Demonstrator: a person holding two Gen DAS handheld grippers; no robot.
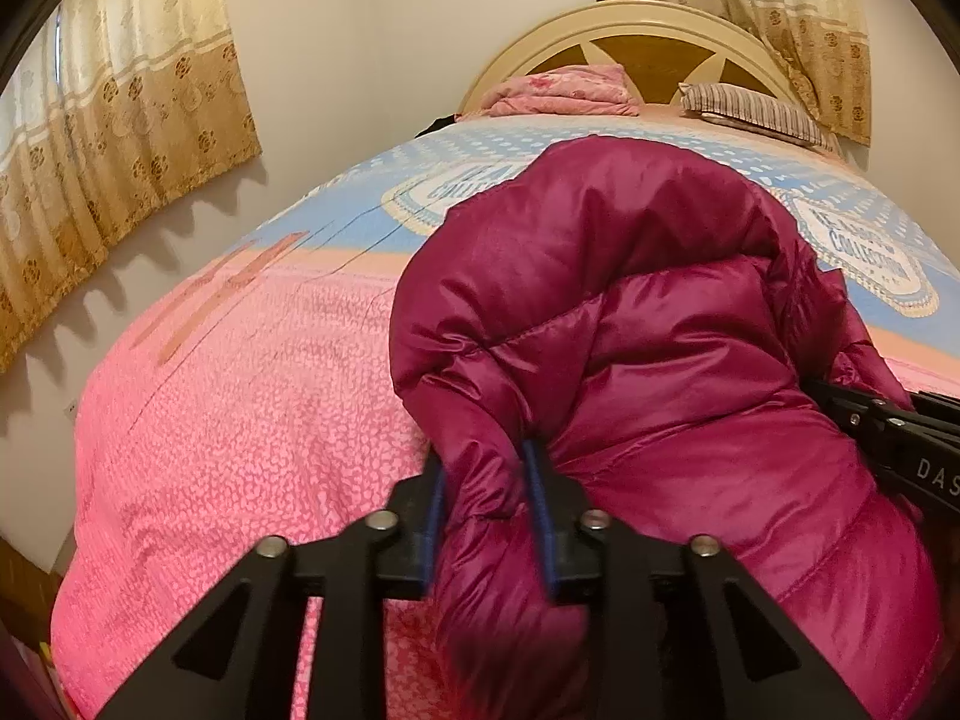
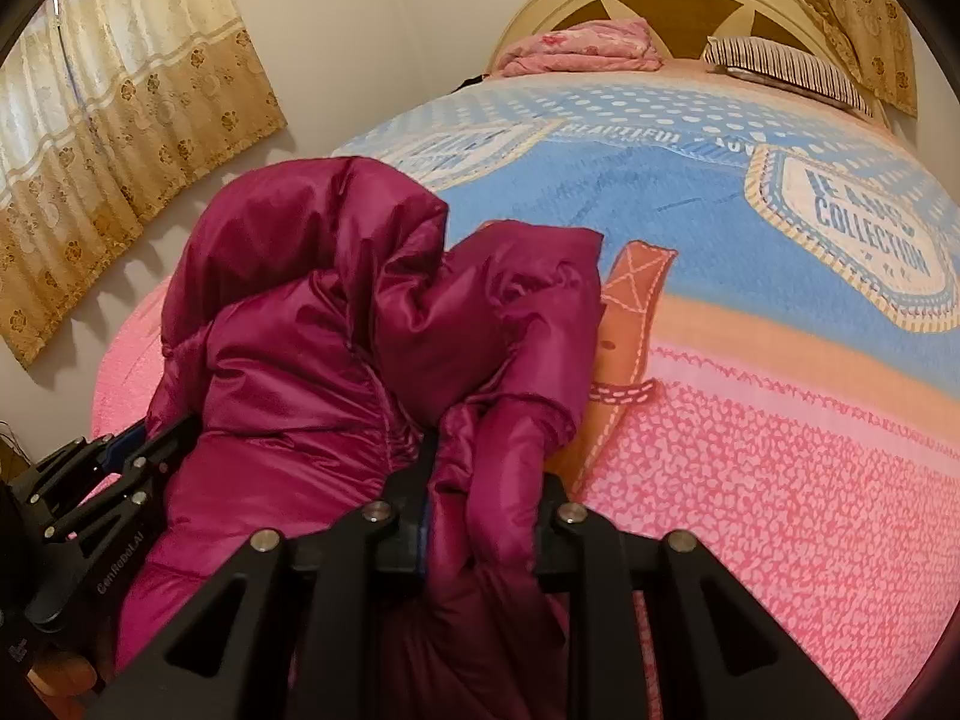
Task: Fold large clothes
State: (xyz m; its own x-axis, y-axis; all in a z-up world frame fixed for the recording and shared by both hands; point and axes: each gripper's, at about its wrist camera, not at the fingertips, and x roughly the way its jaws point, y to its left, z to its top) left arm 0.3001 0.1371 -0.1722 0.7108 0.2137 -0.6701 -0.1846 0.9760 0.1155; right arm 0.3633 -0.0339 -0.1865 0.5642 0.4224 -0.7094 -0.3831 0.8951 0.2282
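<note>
At the bottom centre of the left wrist view, the left gripper (image 1: 489,516) pinches a bunched fold of the jacket (image 1: 630,330) between its two blue-edged fingers (image 1: 537,504), the fabric squeezed in the narrow gap. The magenta puffy jacket rises from the fingers and fills the middle and lower right of that frame, its rounded hood toward the upper centre. At the right edge of the same frame, part of the right gripper (image 1: 900,438) shows against the jacket's side.

In the right wrist view, the right gripper (image 2: 486,516) at the bottom centre likewise clamps a wad of the jacket (image 2: 336,312), which spreads across the left half of the frame. The left gripper (image 2: 120,456) shows at the lower left, against the jacket's edge.

The jacket lies on a bed whose blanket (image 1: 240,390) is pink near the grippers and blue farther up. At the top of the frame sit a folded pink cloth (image 1: 564,90), a striped pillow (image 1: 756,108) and a cream headboard (image 1: 636,30). Beige curtains (image 1: 108,138) hang at the upper left.
</note>
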